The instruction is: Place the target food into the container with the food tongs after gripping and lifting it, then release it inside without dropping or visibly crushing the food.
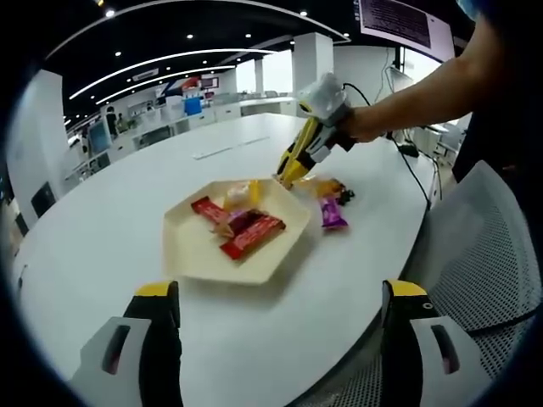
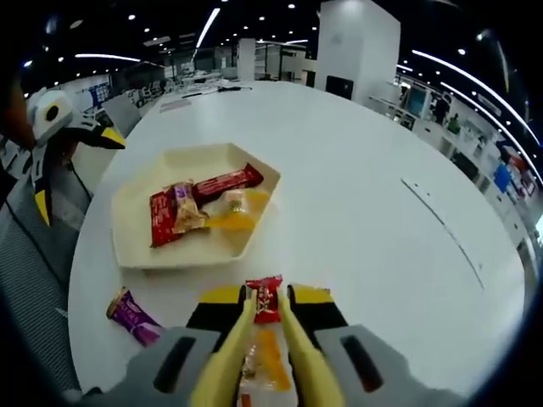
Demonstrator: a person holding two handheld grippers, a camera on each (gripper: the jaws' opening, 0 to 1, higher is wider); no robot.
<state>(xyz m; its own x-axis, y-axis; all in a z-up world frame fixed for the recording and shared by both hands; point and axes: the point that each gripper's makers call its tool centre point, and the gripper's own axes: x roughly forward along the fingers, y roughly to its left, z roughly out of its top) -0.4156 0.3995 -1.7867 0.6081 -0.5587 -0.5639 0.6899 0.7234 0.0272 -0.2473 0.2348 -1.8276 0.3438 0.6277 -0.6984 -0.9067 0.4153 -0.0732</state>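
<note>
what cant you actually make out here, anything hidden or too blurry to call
- Right gripper view: yellow tongs pinch a red snack packet; its print is too small to read, and whether it has left the table can't be judged.
- Same view: an orange packet beneath, partly hidden by the tong arms.
- Left gripper view: the right gripper hides the tong tips and what they hold.
- Tray: overlapping wrappers can't be counted for sure.

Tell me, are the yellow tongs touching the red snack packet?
Touching. In the right gripper view the yellow tongs close on both sides of the red snack packet, pinching it above the white table.
</note>
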